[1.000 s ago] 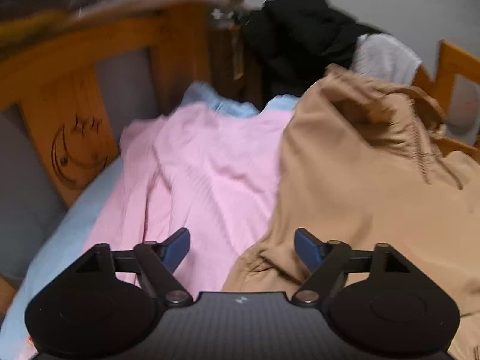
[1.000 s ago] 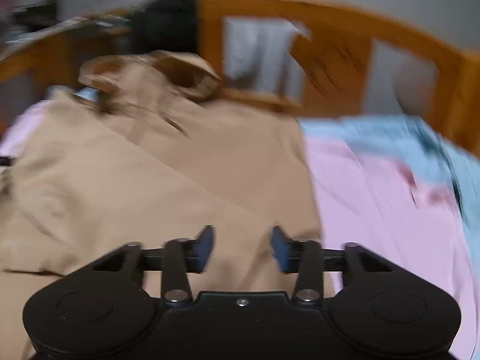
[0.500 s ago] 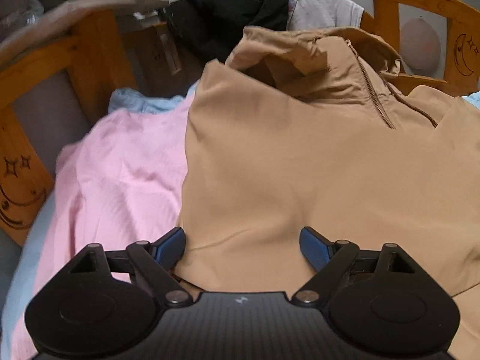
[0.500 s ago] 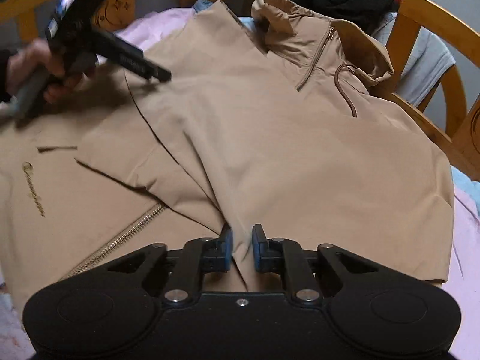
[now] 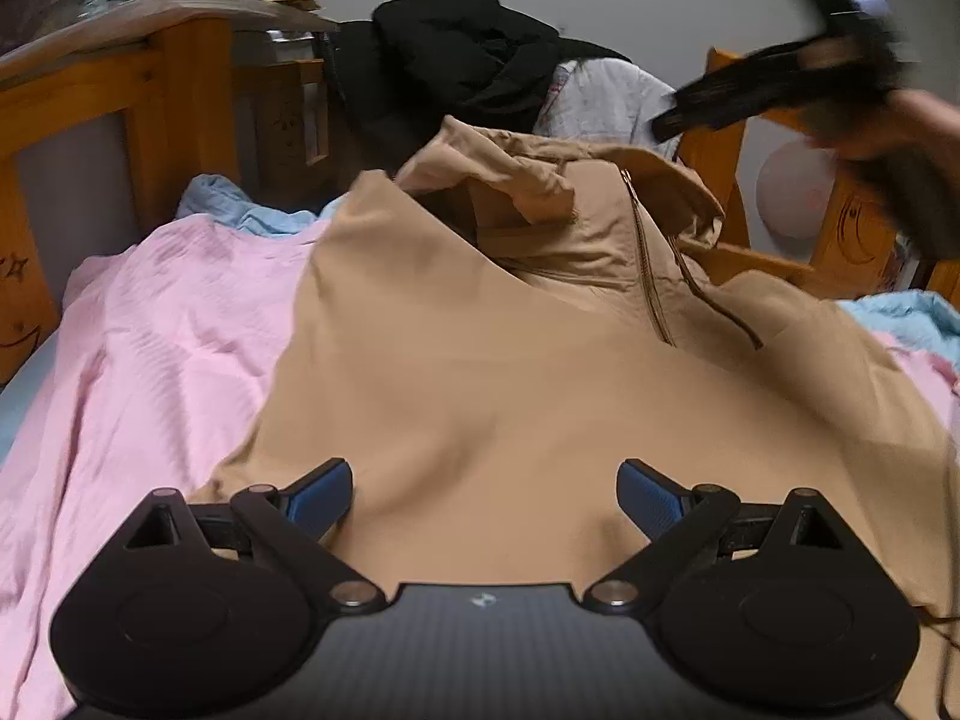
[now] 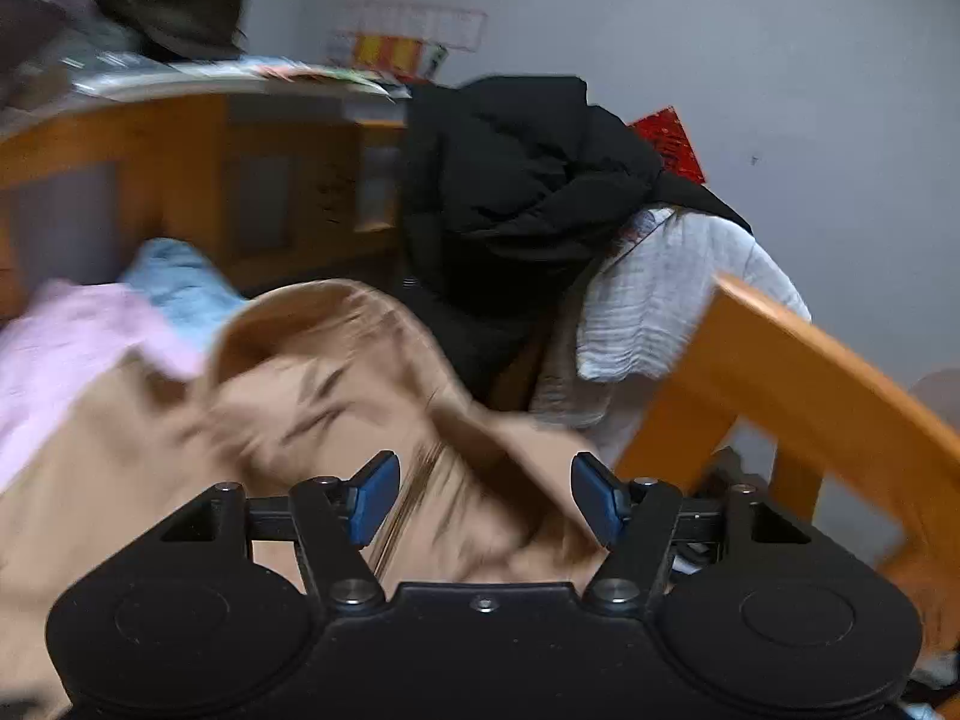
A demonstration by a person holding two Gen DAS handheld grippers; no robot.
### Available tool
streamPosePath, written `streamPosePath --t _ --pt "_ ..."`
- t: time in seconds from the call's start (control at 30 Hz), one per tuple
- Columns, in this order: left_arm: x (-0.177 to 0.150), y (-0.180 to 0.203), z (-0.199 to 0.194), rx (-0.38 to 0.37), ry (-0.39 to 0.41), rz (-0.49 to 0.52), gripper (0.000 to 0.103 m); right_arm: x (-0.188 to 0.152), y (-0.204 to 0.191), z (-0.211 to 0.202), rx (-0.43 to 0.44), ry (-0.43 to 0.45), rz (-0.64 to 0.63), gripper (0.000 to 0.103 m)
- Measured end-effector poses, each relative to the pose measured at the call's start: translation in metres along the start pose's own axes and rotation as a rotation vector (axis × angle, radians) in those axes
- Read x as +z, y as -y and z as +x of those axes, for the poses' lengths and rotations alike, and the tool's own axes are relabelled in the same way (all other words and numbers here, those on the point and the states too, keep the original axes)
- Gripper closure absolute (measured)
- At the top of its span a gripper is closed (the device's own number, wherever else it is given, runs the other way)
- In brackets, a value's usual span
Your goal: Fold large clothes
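Note:
A tan zip jacket (image 5: 492,360) lies spread on the bed, its hood (image 5: 540,180) toward the headboard. My left gripper (image 5: 486,495) hovers low over the jacket's near part. Its jaws are opening wide and no cloth is pinched between them. In the left wrist view my right gripper (image 5: 780,90) is a dark blur at the upper right, held by a hand (image 5: 882,132). In the right wrist view, the right gripper (image 6: 485,495) sits above the blurred hood (image 6: 336,396). Its jaws are opening, with the pads clear of the cloth.
A pink sheet (image 5: 150,360) and a light blue cloth (image 5: 240,216) cover the bed left of the jacket. Black clothes (image 6: 528,192) and a white cloth (image 6: 660,300) are heaped at the head end. Wooden bed rails (image 6: 798,372) (image 5: 120,96) run along both sides.
The right gripper let go of the jacket fold it pinched and swung up toward the hood and headboard. The left gripper slid further over the jacket and its jaws widened.

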State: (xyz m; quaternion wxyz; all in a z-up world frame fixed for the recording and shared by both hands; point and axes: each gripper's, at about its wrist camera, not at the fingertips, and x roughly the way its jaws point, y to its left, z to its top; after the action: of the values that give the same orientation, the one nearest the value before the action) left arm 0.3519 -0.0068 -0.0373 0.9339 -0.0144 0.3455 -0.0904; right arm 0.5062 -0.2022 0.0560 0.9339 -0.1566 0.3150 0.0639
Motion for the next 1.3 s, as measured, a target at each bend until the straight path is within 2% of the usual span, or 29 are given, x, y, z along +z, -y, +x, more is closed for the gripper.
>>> streamPosePath --t 0.1,0.2,0.27,0.33,0.37,0.4,0.43,0.5,0.63,0.77,0.9,1.03,1.17,1.3 --pt "0.000 -0.014 -0.008 -0.007 -0.002 -0.057 0.005 0.023 -0.002 0.048 -0.071 -0.064 0.043 0.037" --pt "-0.002 -0.029 -0.012 -0.016 -0.012 -0.111 0.005 0.035 -0.003 0.077 -0.059 -0.129 0.071 0.037" --pt "-0.002 -0.035 -0.014 -0.010 -0.015 -0.120 0.005 0.038 -0.010 0.095 -0.046 -0.183 0.050 0.039" --pt "-0.002 -0.037 -0.016 0.002 -0.011 -0.117 0.005 0.038 -0.016 0.106 -0.049 -0.201 0.011 0.043" --pt "-0.001 -0.038 -0.017 0.004 -0.009 -0.117 0.005 0.037 -0.019 0.110 -0.063 -0.214 -0.007 0.060" --pt "0.000 -0.038 -0.018 0.003 -0.005 -0.118 0.005 0.036 -0.020 0.113 -0.073 -0.223 -0.006 0.083" --pt "0.001 -0.038 -0.020 0.001 0.001 -0.119 0.005 0.036 -0.020 0.110 -0.083 -0.208 0.007 0.096" --pt "0.003 -0.037 -0.025 -0.005 0.025 -0.119 0.005 0.034 -0.024 0.087 -0.120 -0.094 0.015 0.099" --pt "0.010 -0.039 -0.037 -0.043 0.095 -0.143 0.005 0.014 -0.036 0.024 -0.171 0.131 -0.058 0.100" --pt "0.020 -0.043 -0.050 -0.085 0.168 -0.164 0.005 -0.040 -0.048 -0.048 -0.214 0.289 -0.207 0.100" --pt "0.027 -0.046 -0.058 -0.114 0.210 -0.179 0.005 -0.109 -0.060 -0.097 -0.206 0.314 -0.287 0.100" --pt "0.038 -0.048 -0.055 -0.144 0.192 -0.201 0.005 -0.166 -0.077 -0.121 -0.174 0.280 -0.348 0.100" --pt "0.053 -0.038 -0.047 -0.139 0.210 -0.164 0.005 -0.196 -0.095 -0.134 -0.141 0.268 -0.412 0.100" --pt "0.079 -0.015 -0.028 -0.124 0.226 -0.031 0.005 -0.203 -0.097 -0.134 -0.121 0.250 -0.401 0.100"
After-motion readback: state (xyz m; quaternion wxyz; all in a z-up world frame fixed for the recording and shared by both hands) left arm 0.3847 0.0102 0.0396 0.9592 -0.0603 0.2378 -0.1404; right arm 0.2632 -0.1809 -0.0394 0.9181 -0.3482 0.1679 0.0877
